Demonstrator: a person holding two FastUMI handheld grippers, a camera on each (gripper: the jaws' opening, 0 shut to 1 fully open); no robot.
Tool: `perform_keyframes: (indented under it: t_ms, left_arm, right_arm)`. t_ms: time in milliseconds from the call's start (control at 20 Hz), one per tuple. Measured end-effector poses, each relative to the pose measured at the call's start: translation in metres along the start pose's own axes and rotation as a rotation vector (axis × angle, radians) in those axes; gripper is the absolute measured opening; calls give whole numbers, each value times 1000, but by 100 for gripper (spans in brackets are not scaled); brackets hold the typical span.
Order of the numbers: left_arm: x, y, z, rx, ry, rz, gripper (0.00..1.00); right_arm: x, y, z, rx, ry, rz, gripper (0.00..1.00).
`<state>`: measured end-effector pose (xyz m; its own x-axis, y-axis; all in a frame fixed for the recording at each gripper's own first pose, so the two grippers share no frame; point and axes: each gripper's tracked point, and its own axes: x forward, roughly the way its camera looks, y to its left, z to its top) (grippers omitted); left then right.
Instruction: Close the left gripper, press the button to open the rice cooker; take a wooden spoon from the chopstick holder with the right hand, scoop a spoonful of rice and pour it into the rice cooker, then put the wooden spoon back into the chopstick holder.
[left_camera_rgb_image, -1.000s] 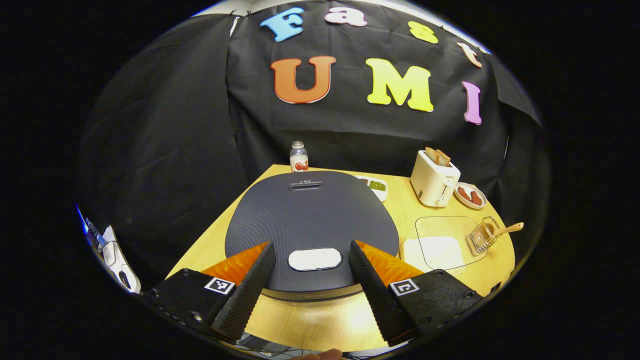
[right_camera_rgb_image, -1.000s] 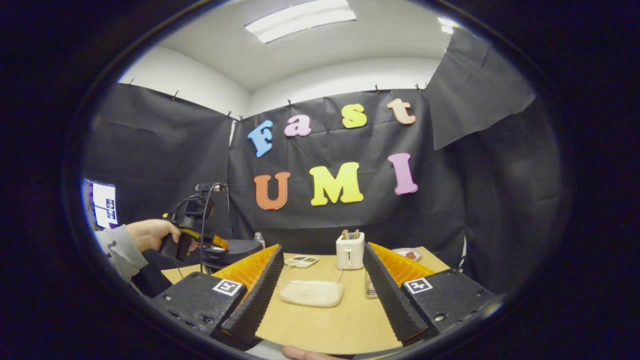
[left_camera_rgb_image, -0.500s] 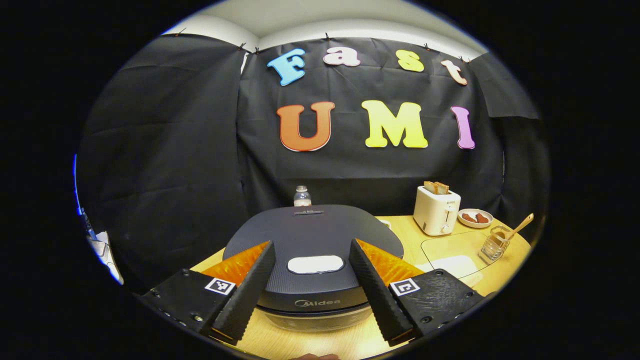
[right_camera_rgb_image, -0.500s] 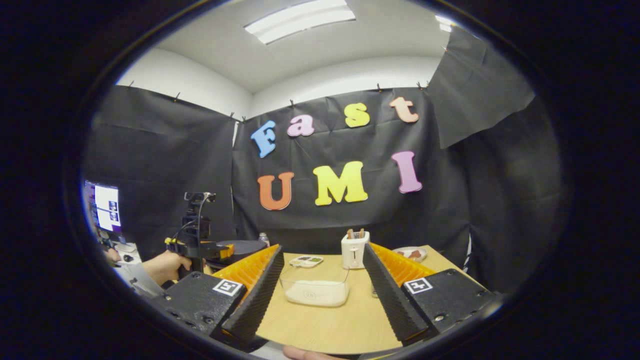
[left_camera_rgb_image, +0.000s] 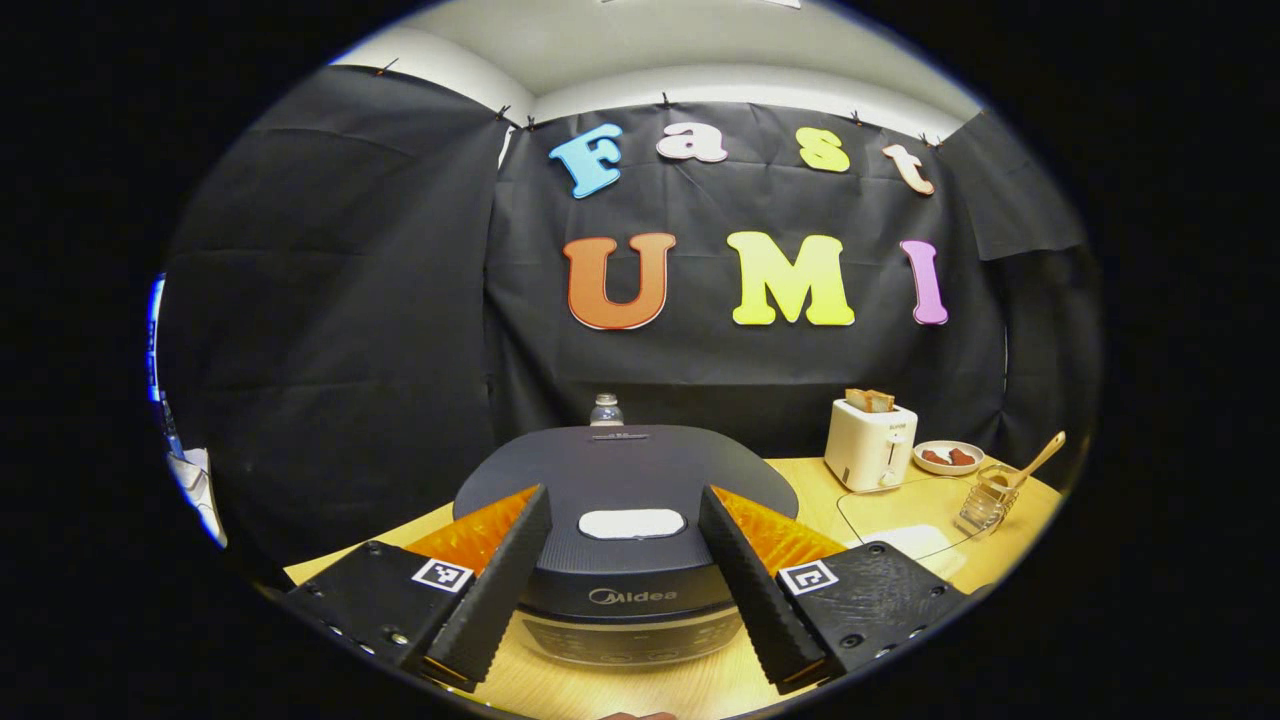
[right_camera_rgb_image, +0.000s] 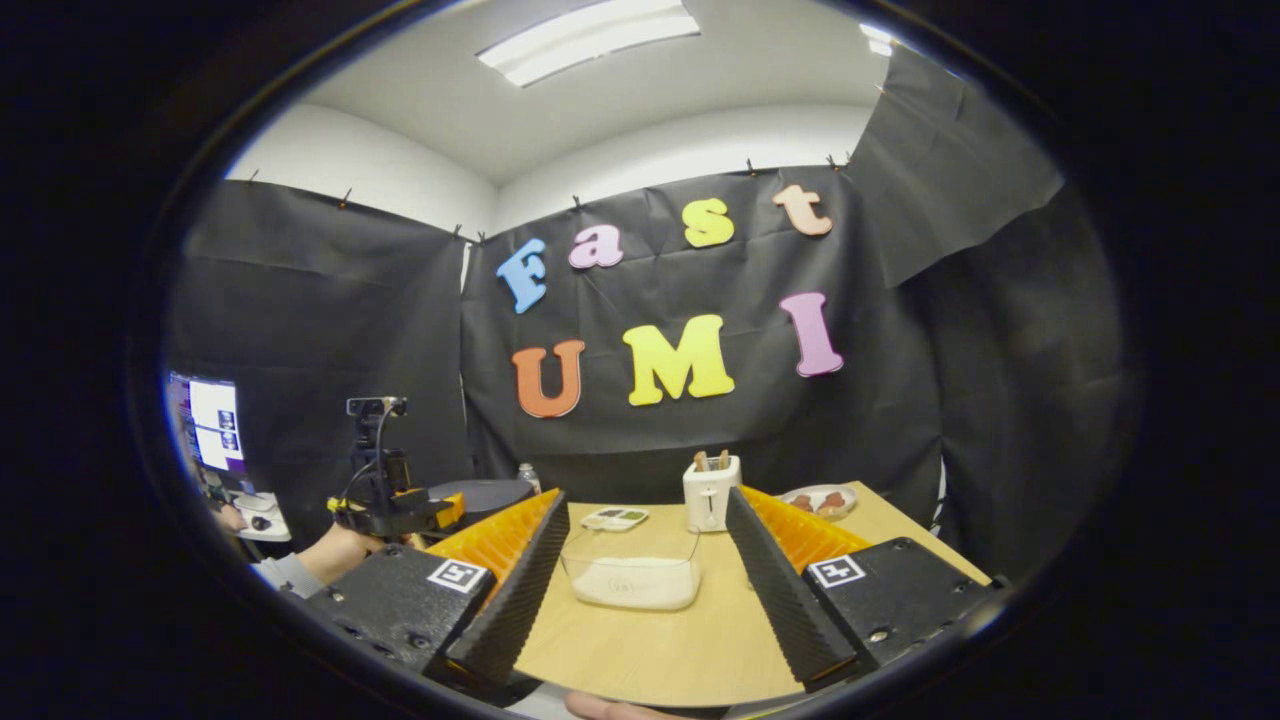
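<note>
– So, any writing to speak of?
– One brand mark on the front band of the rice cooker (left_camera_rgb_image: 620, 470), lid down, at the tabletop's (right_camera_rgb_image: 660, 650) left side. Each gripper carries two square coded tags.
– Grippers?
– The left gripper (left_camera_rgb_image: 622, 495) is spread wide and holds nothing, its fingers either side of the one pale button (left_camera_rgb_image: 632, 523). The right gripper (right_camera_rgb_image: 646, 495) gapes equally, empty, facing one clear rice container (right_camera_rgb_image: 632, 575).
– And the spoon?
– One wooden spoon (left_camera_rgb_image: 1035, 463) leans in the one chopstick holder (left_camera_rgb_image: 985, 500) at the tabletop's right edge.
– The rest?
– Along the far edge: one bottle (left_camera_rgb_image: 605, 410), one toaster (left_camera_rgb_image: 868, 445) with two slices, one plate (left_camera_rgb_image: 948, 457).
</note>
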<state>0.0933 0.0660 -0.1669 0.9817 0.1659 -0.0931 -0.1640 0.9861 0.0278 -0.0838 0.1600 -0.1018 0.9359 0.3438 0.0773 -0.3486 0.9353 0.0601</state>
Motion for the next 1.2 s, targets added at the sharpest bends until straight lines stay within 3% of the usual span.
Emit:
perform_keyframes:
  t_ms: [50,100,150,350,450,500,600,650,800,1050,1200]
  left_arm:
    - [-7,1,1,3,5,6,86]
    - [-14,1,1,4,12,12,95]
    - [-23,0,0,14,17,11,95]
    - [-56,-20,5,-1,41,-26,94]
    - [-72,-28,5,-3,57,-41,94]
    - [-80,-33,8,-13,59,-53,94]
    - [-97,-42,11,-51,61,-83,94]
    - [-104,-43,13,-74,54,-92,94]
    - [-123,-46,19,-108,51,-94,94]
    - [-159,-64,60,-42,-39,-125,94]
    - [-179,-75,72,4,-40,-135,94]
  right_arm:
    - [1,-2,0,-2,2,-6,96]
    - [1,-4,-1,-2,6,-12,100]
    - [2,-5,-2,-4,11,-18,96]
    - [1,-13,1,1,8,-38,100]
    - [3,-20,2,-1,10,-54,96]
    - [3,-23,3,-5,9,-60,100]
    - [2,-35,7,-14,10,-85,96]
    - [1,-45,11,-15,8,-106,100]
    - [-2,-61,25,-7,-8,-147,100]
    - [-5,-74,35,-34,-8,-192,100]
    - [-7,-75,36,-71,11,-182,100]
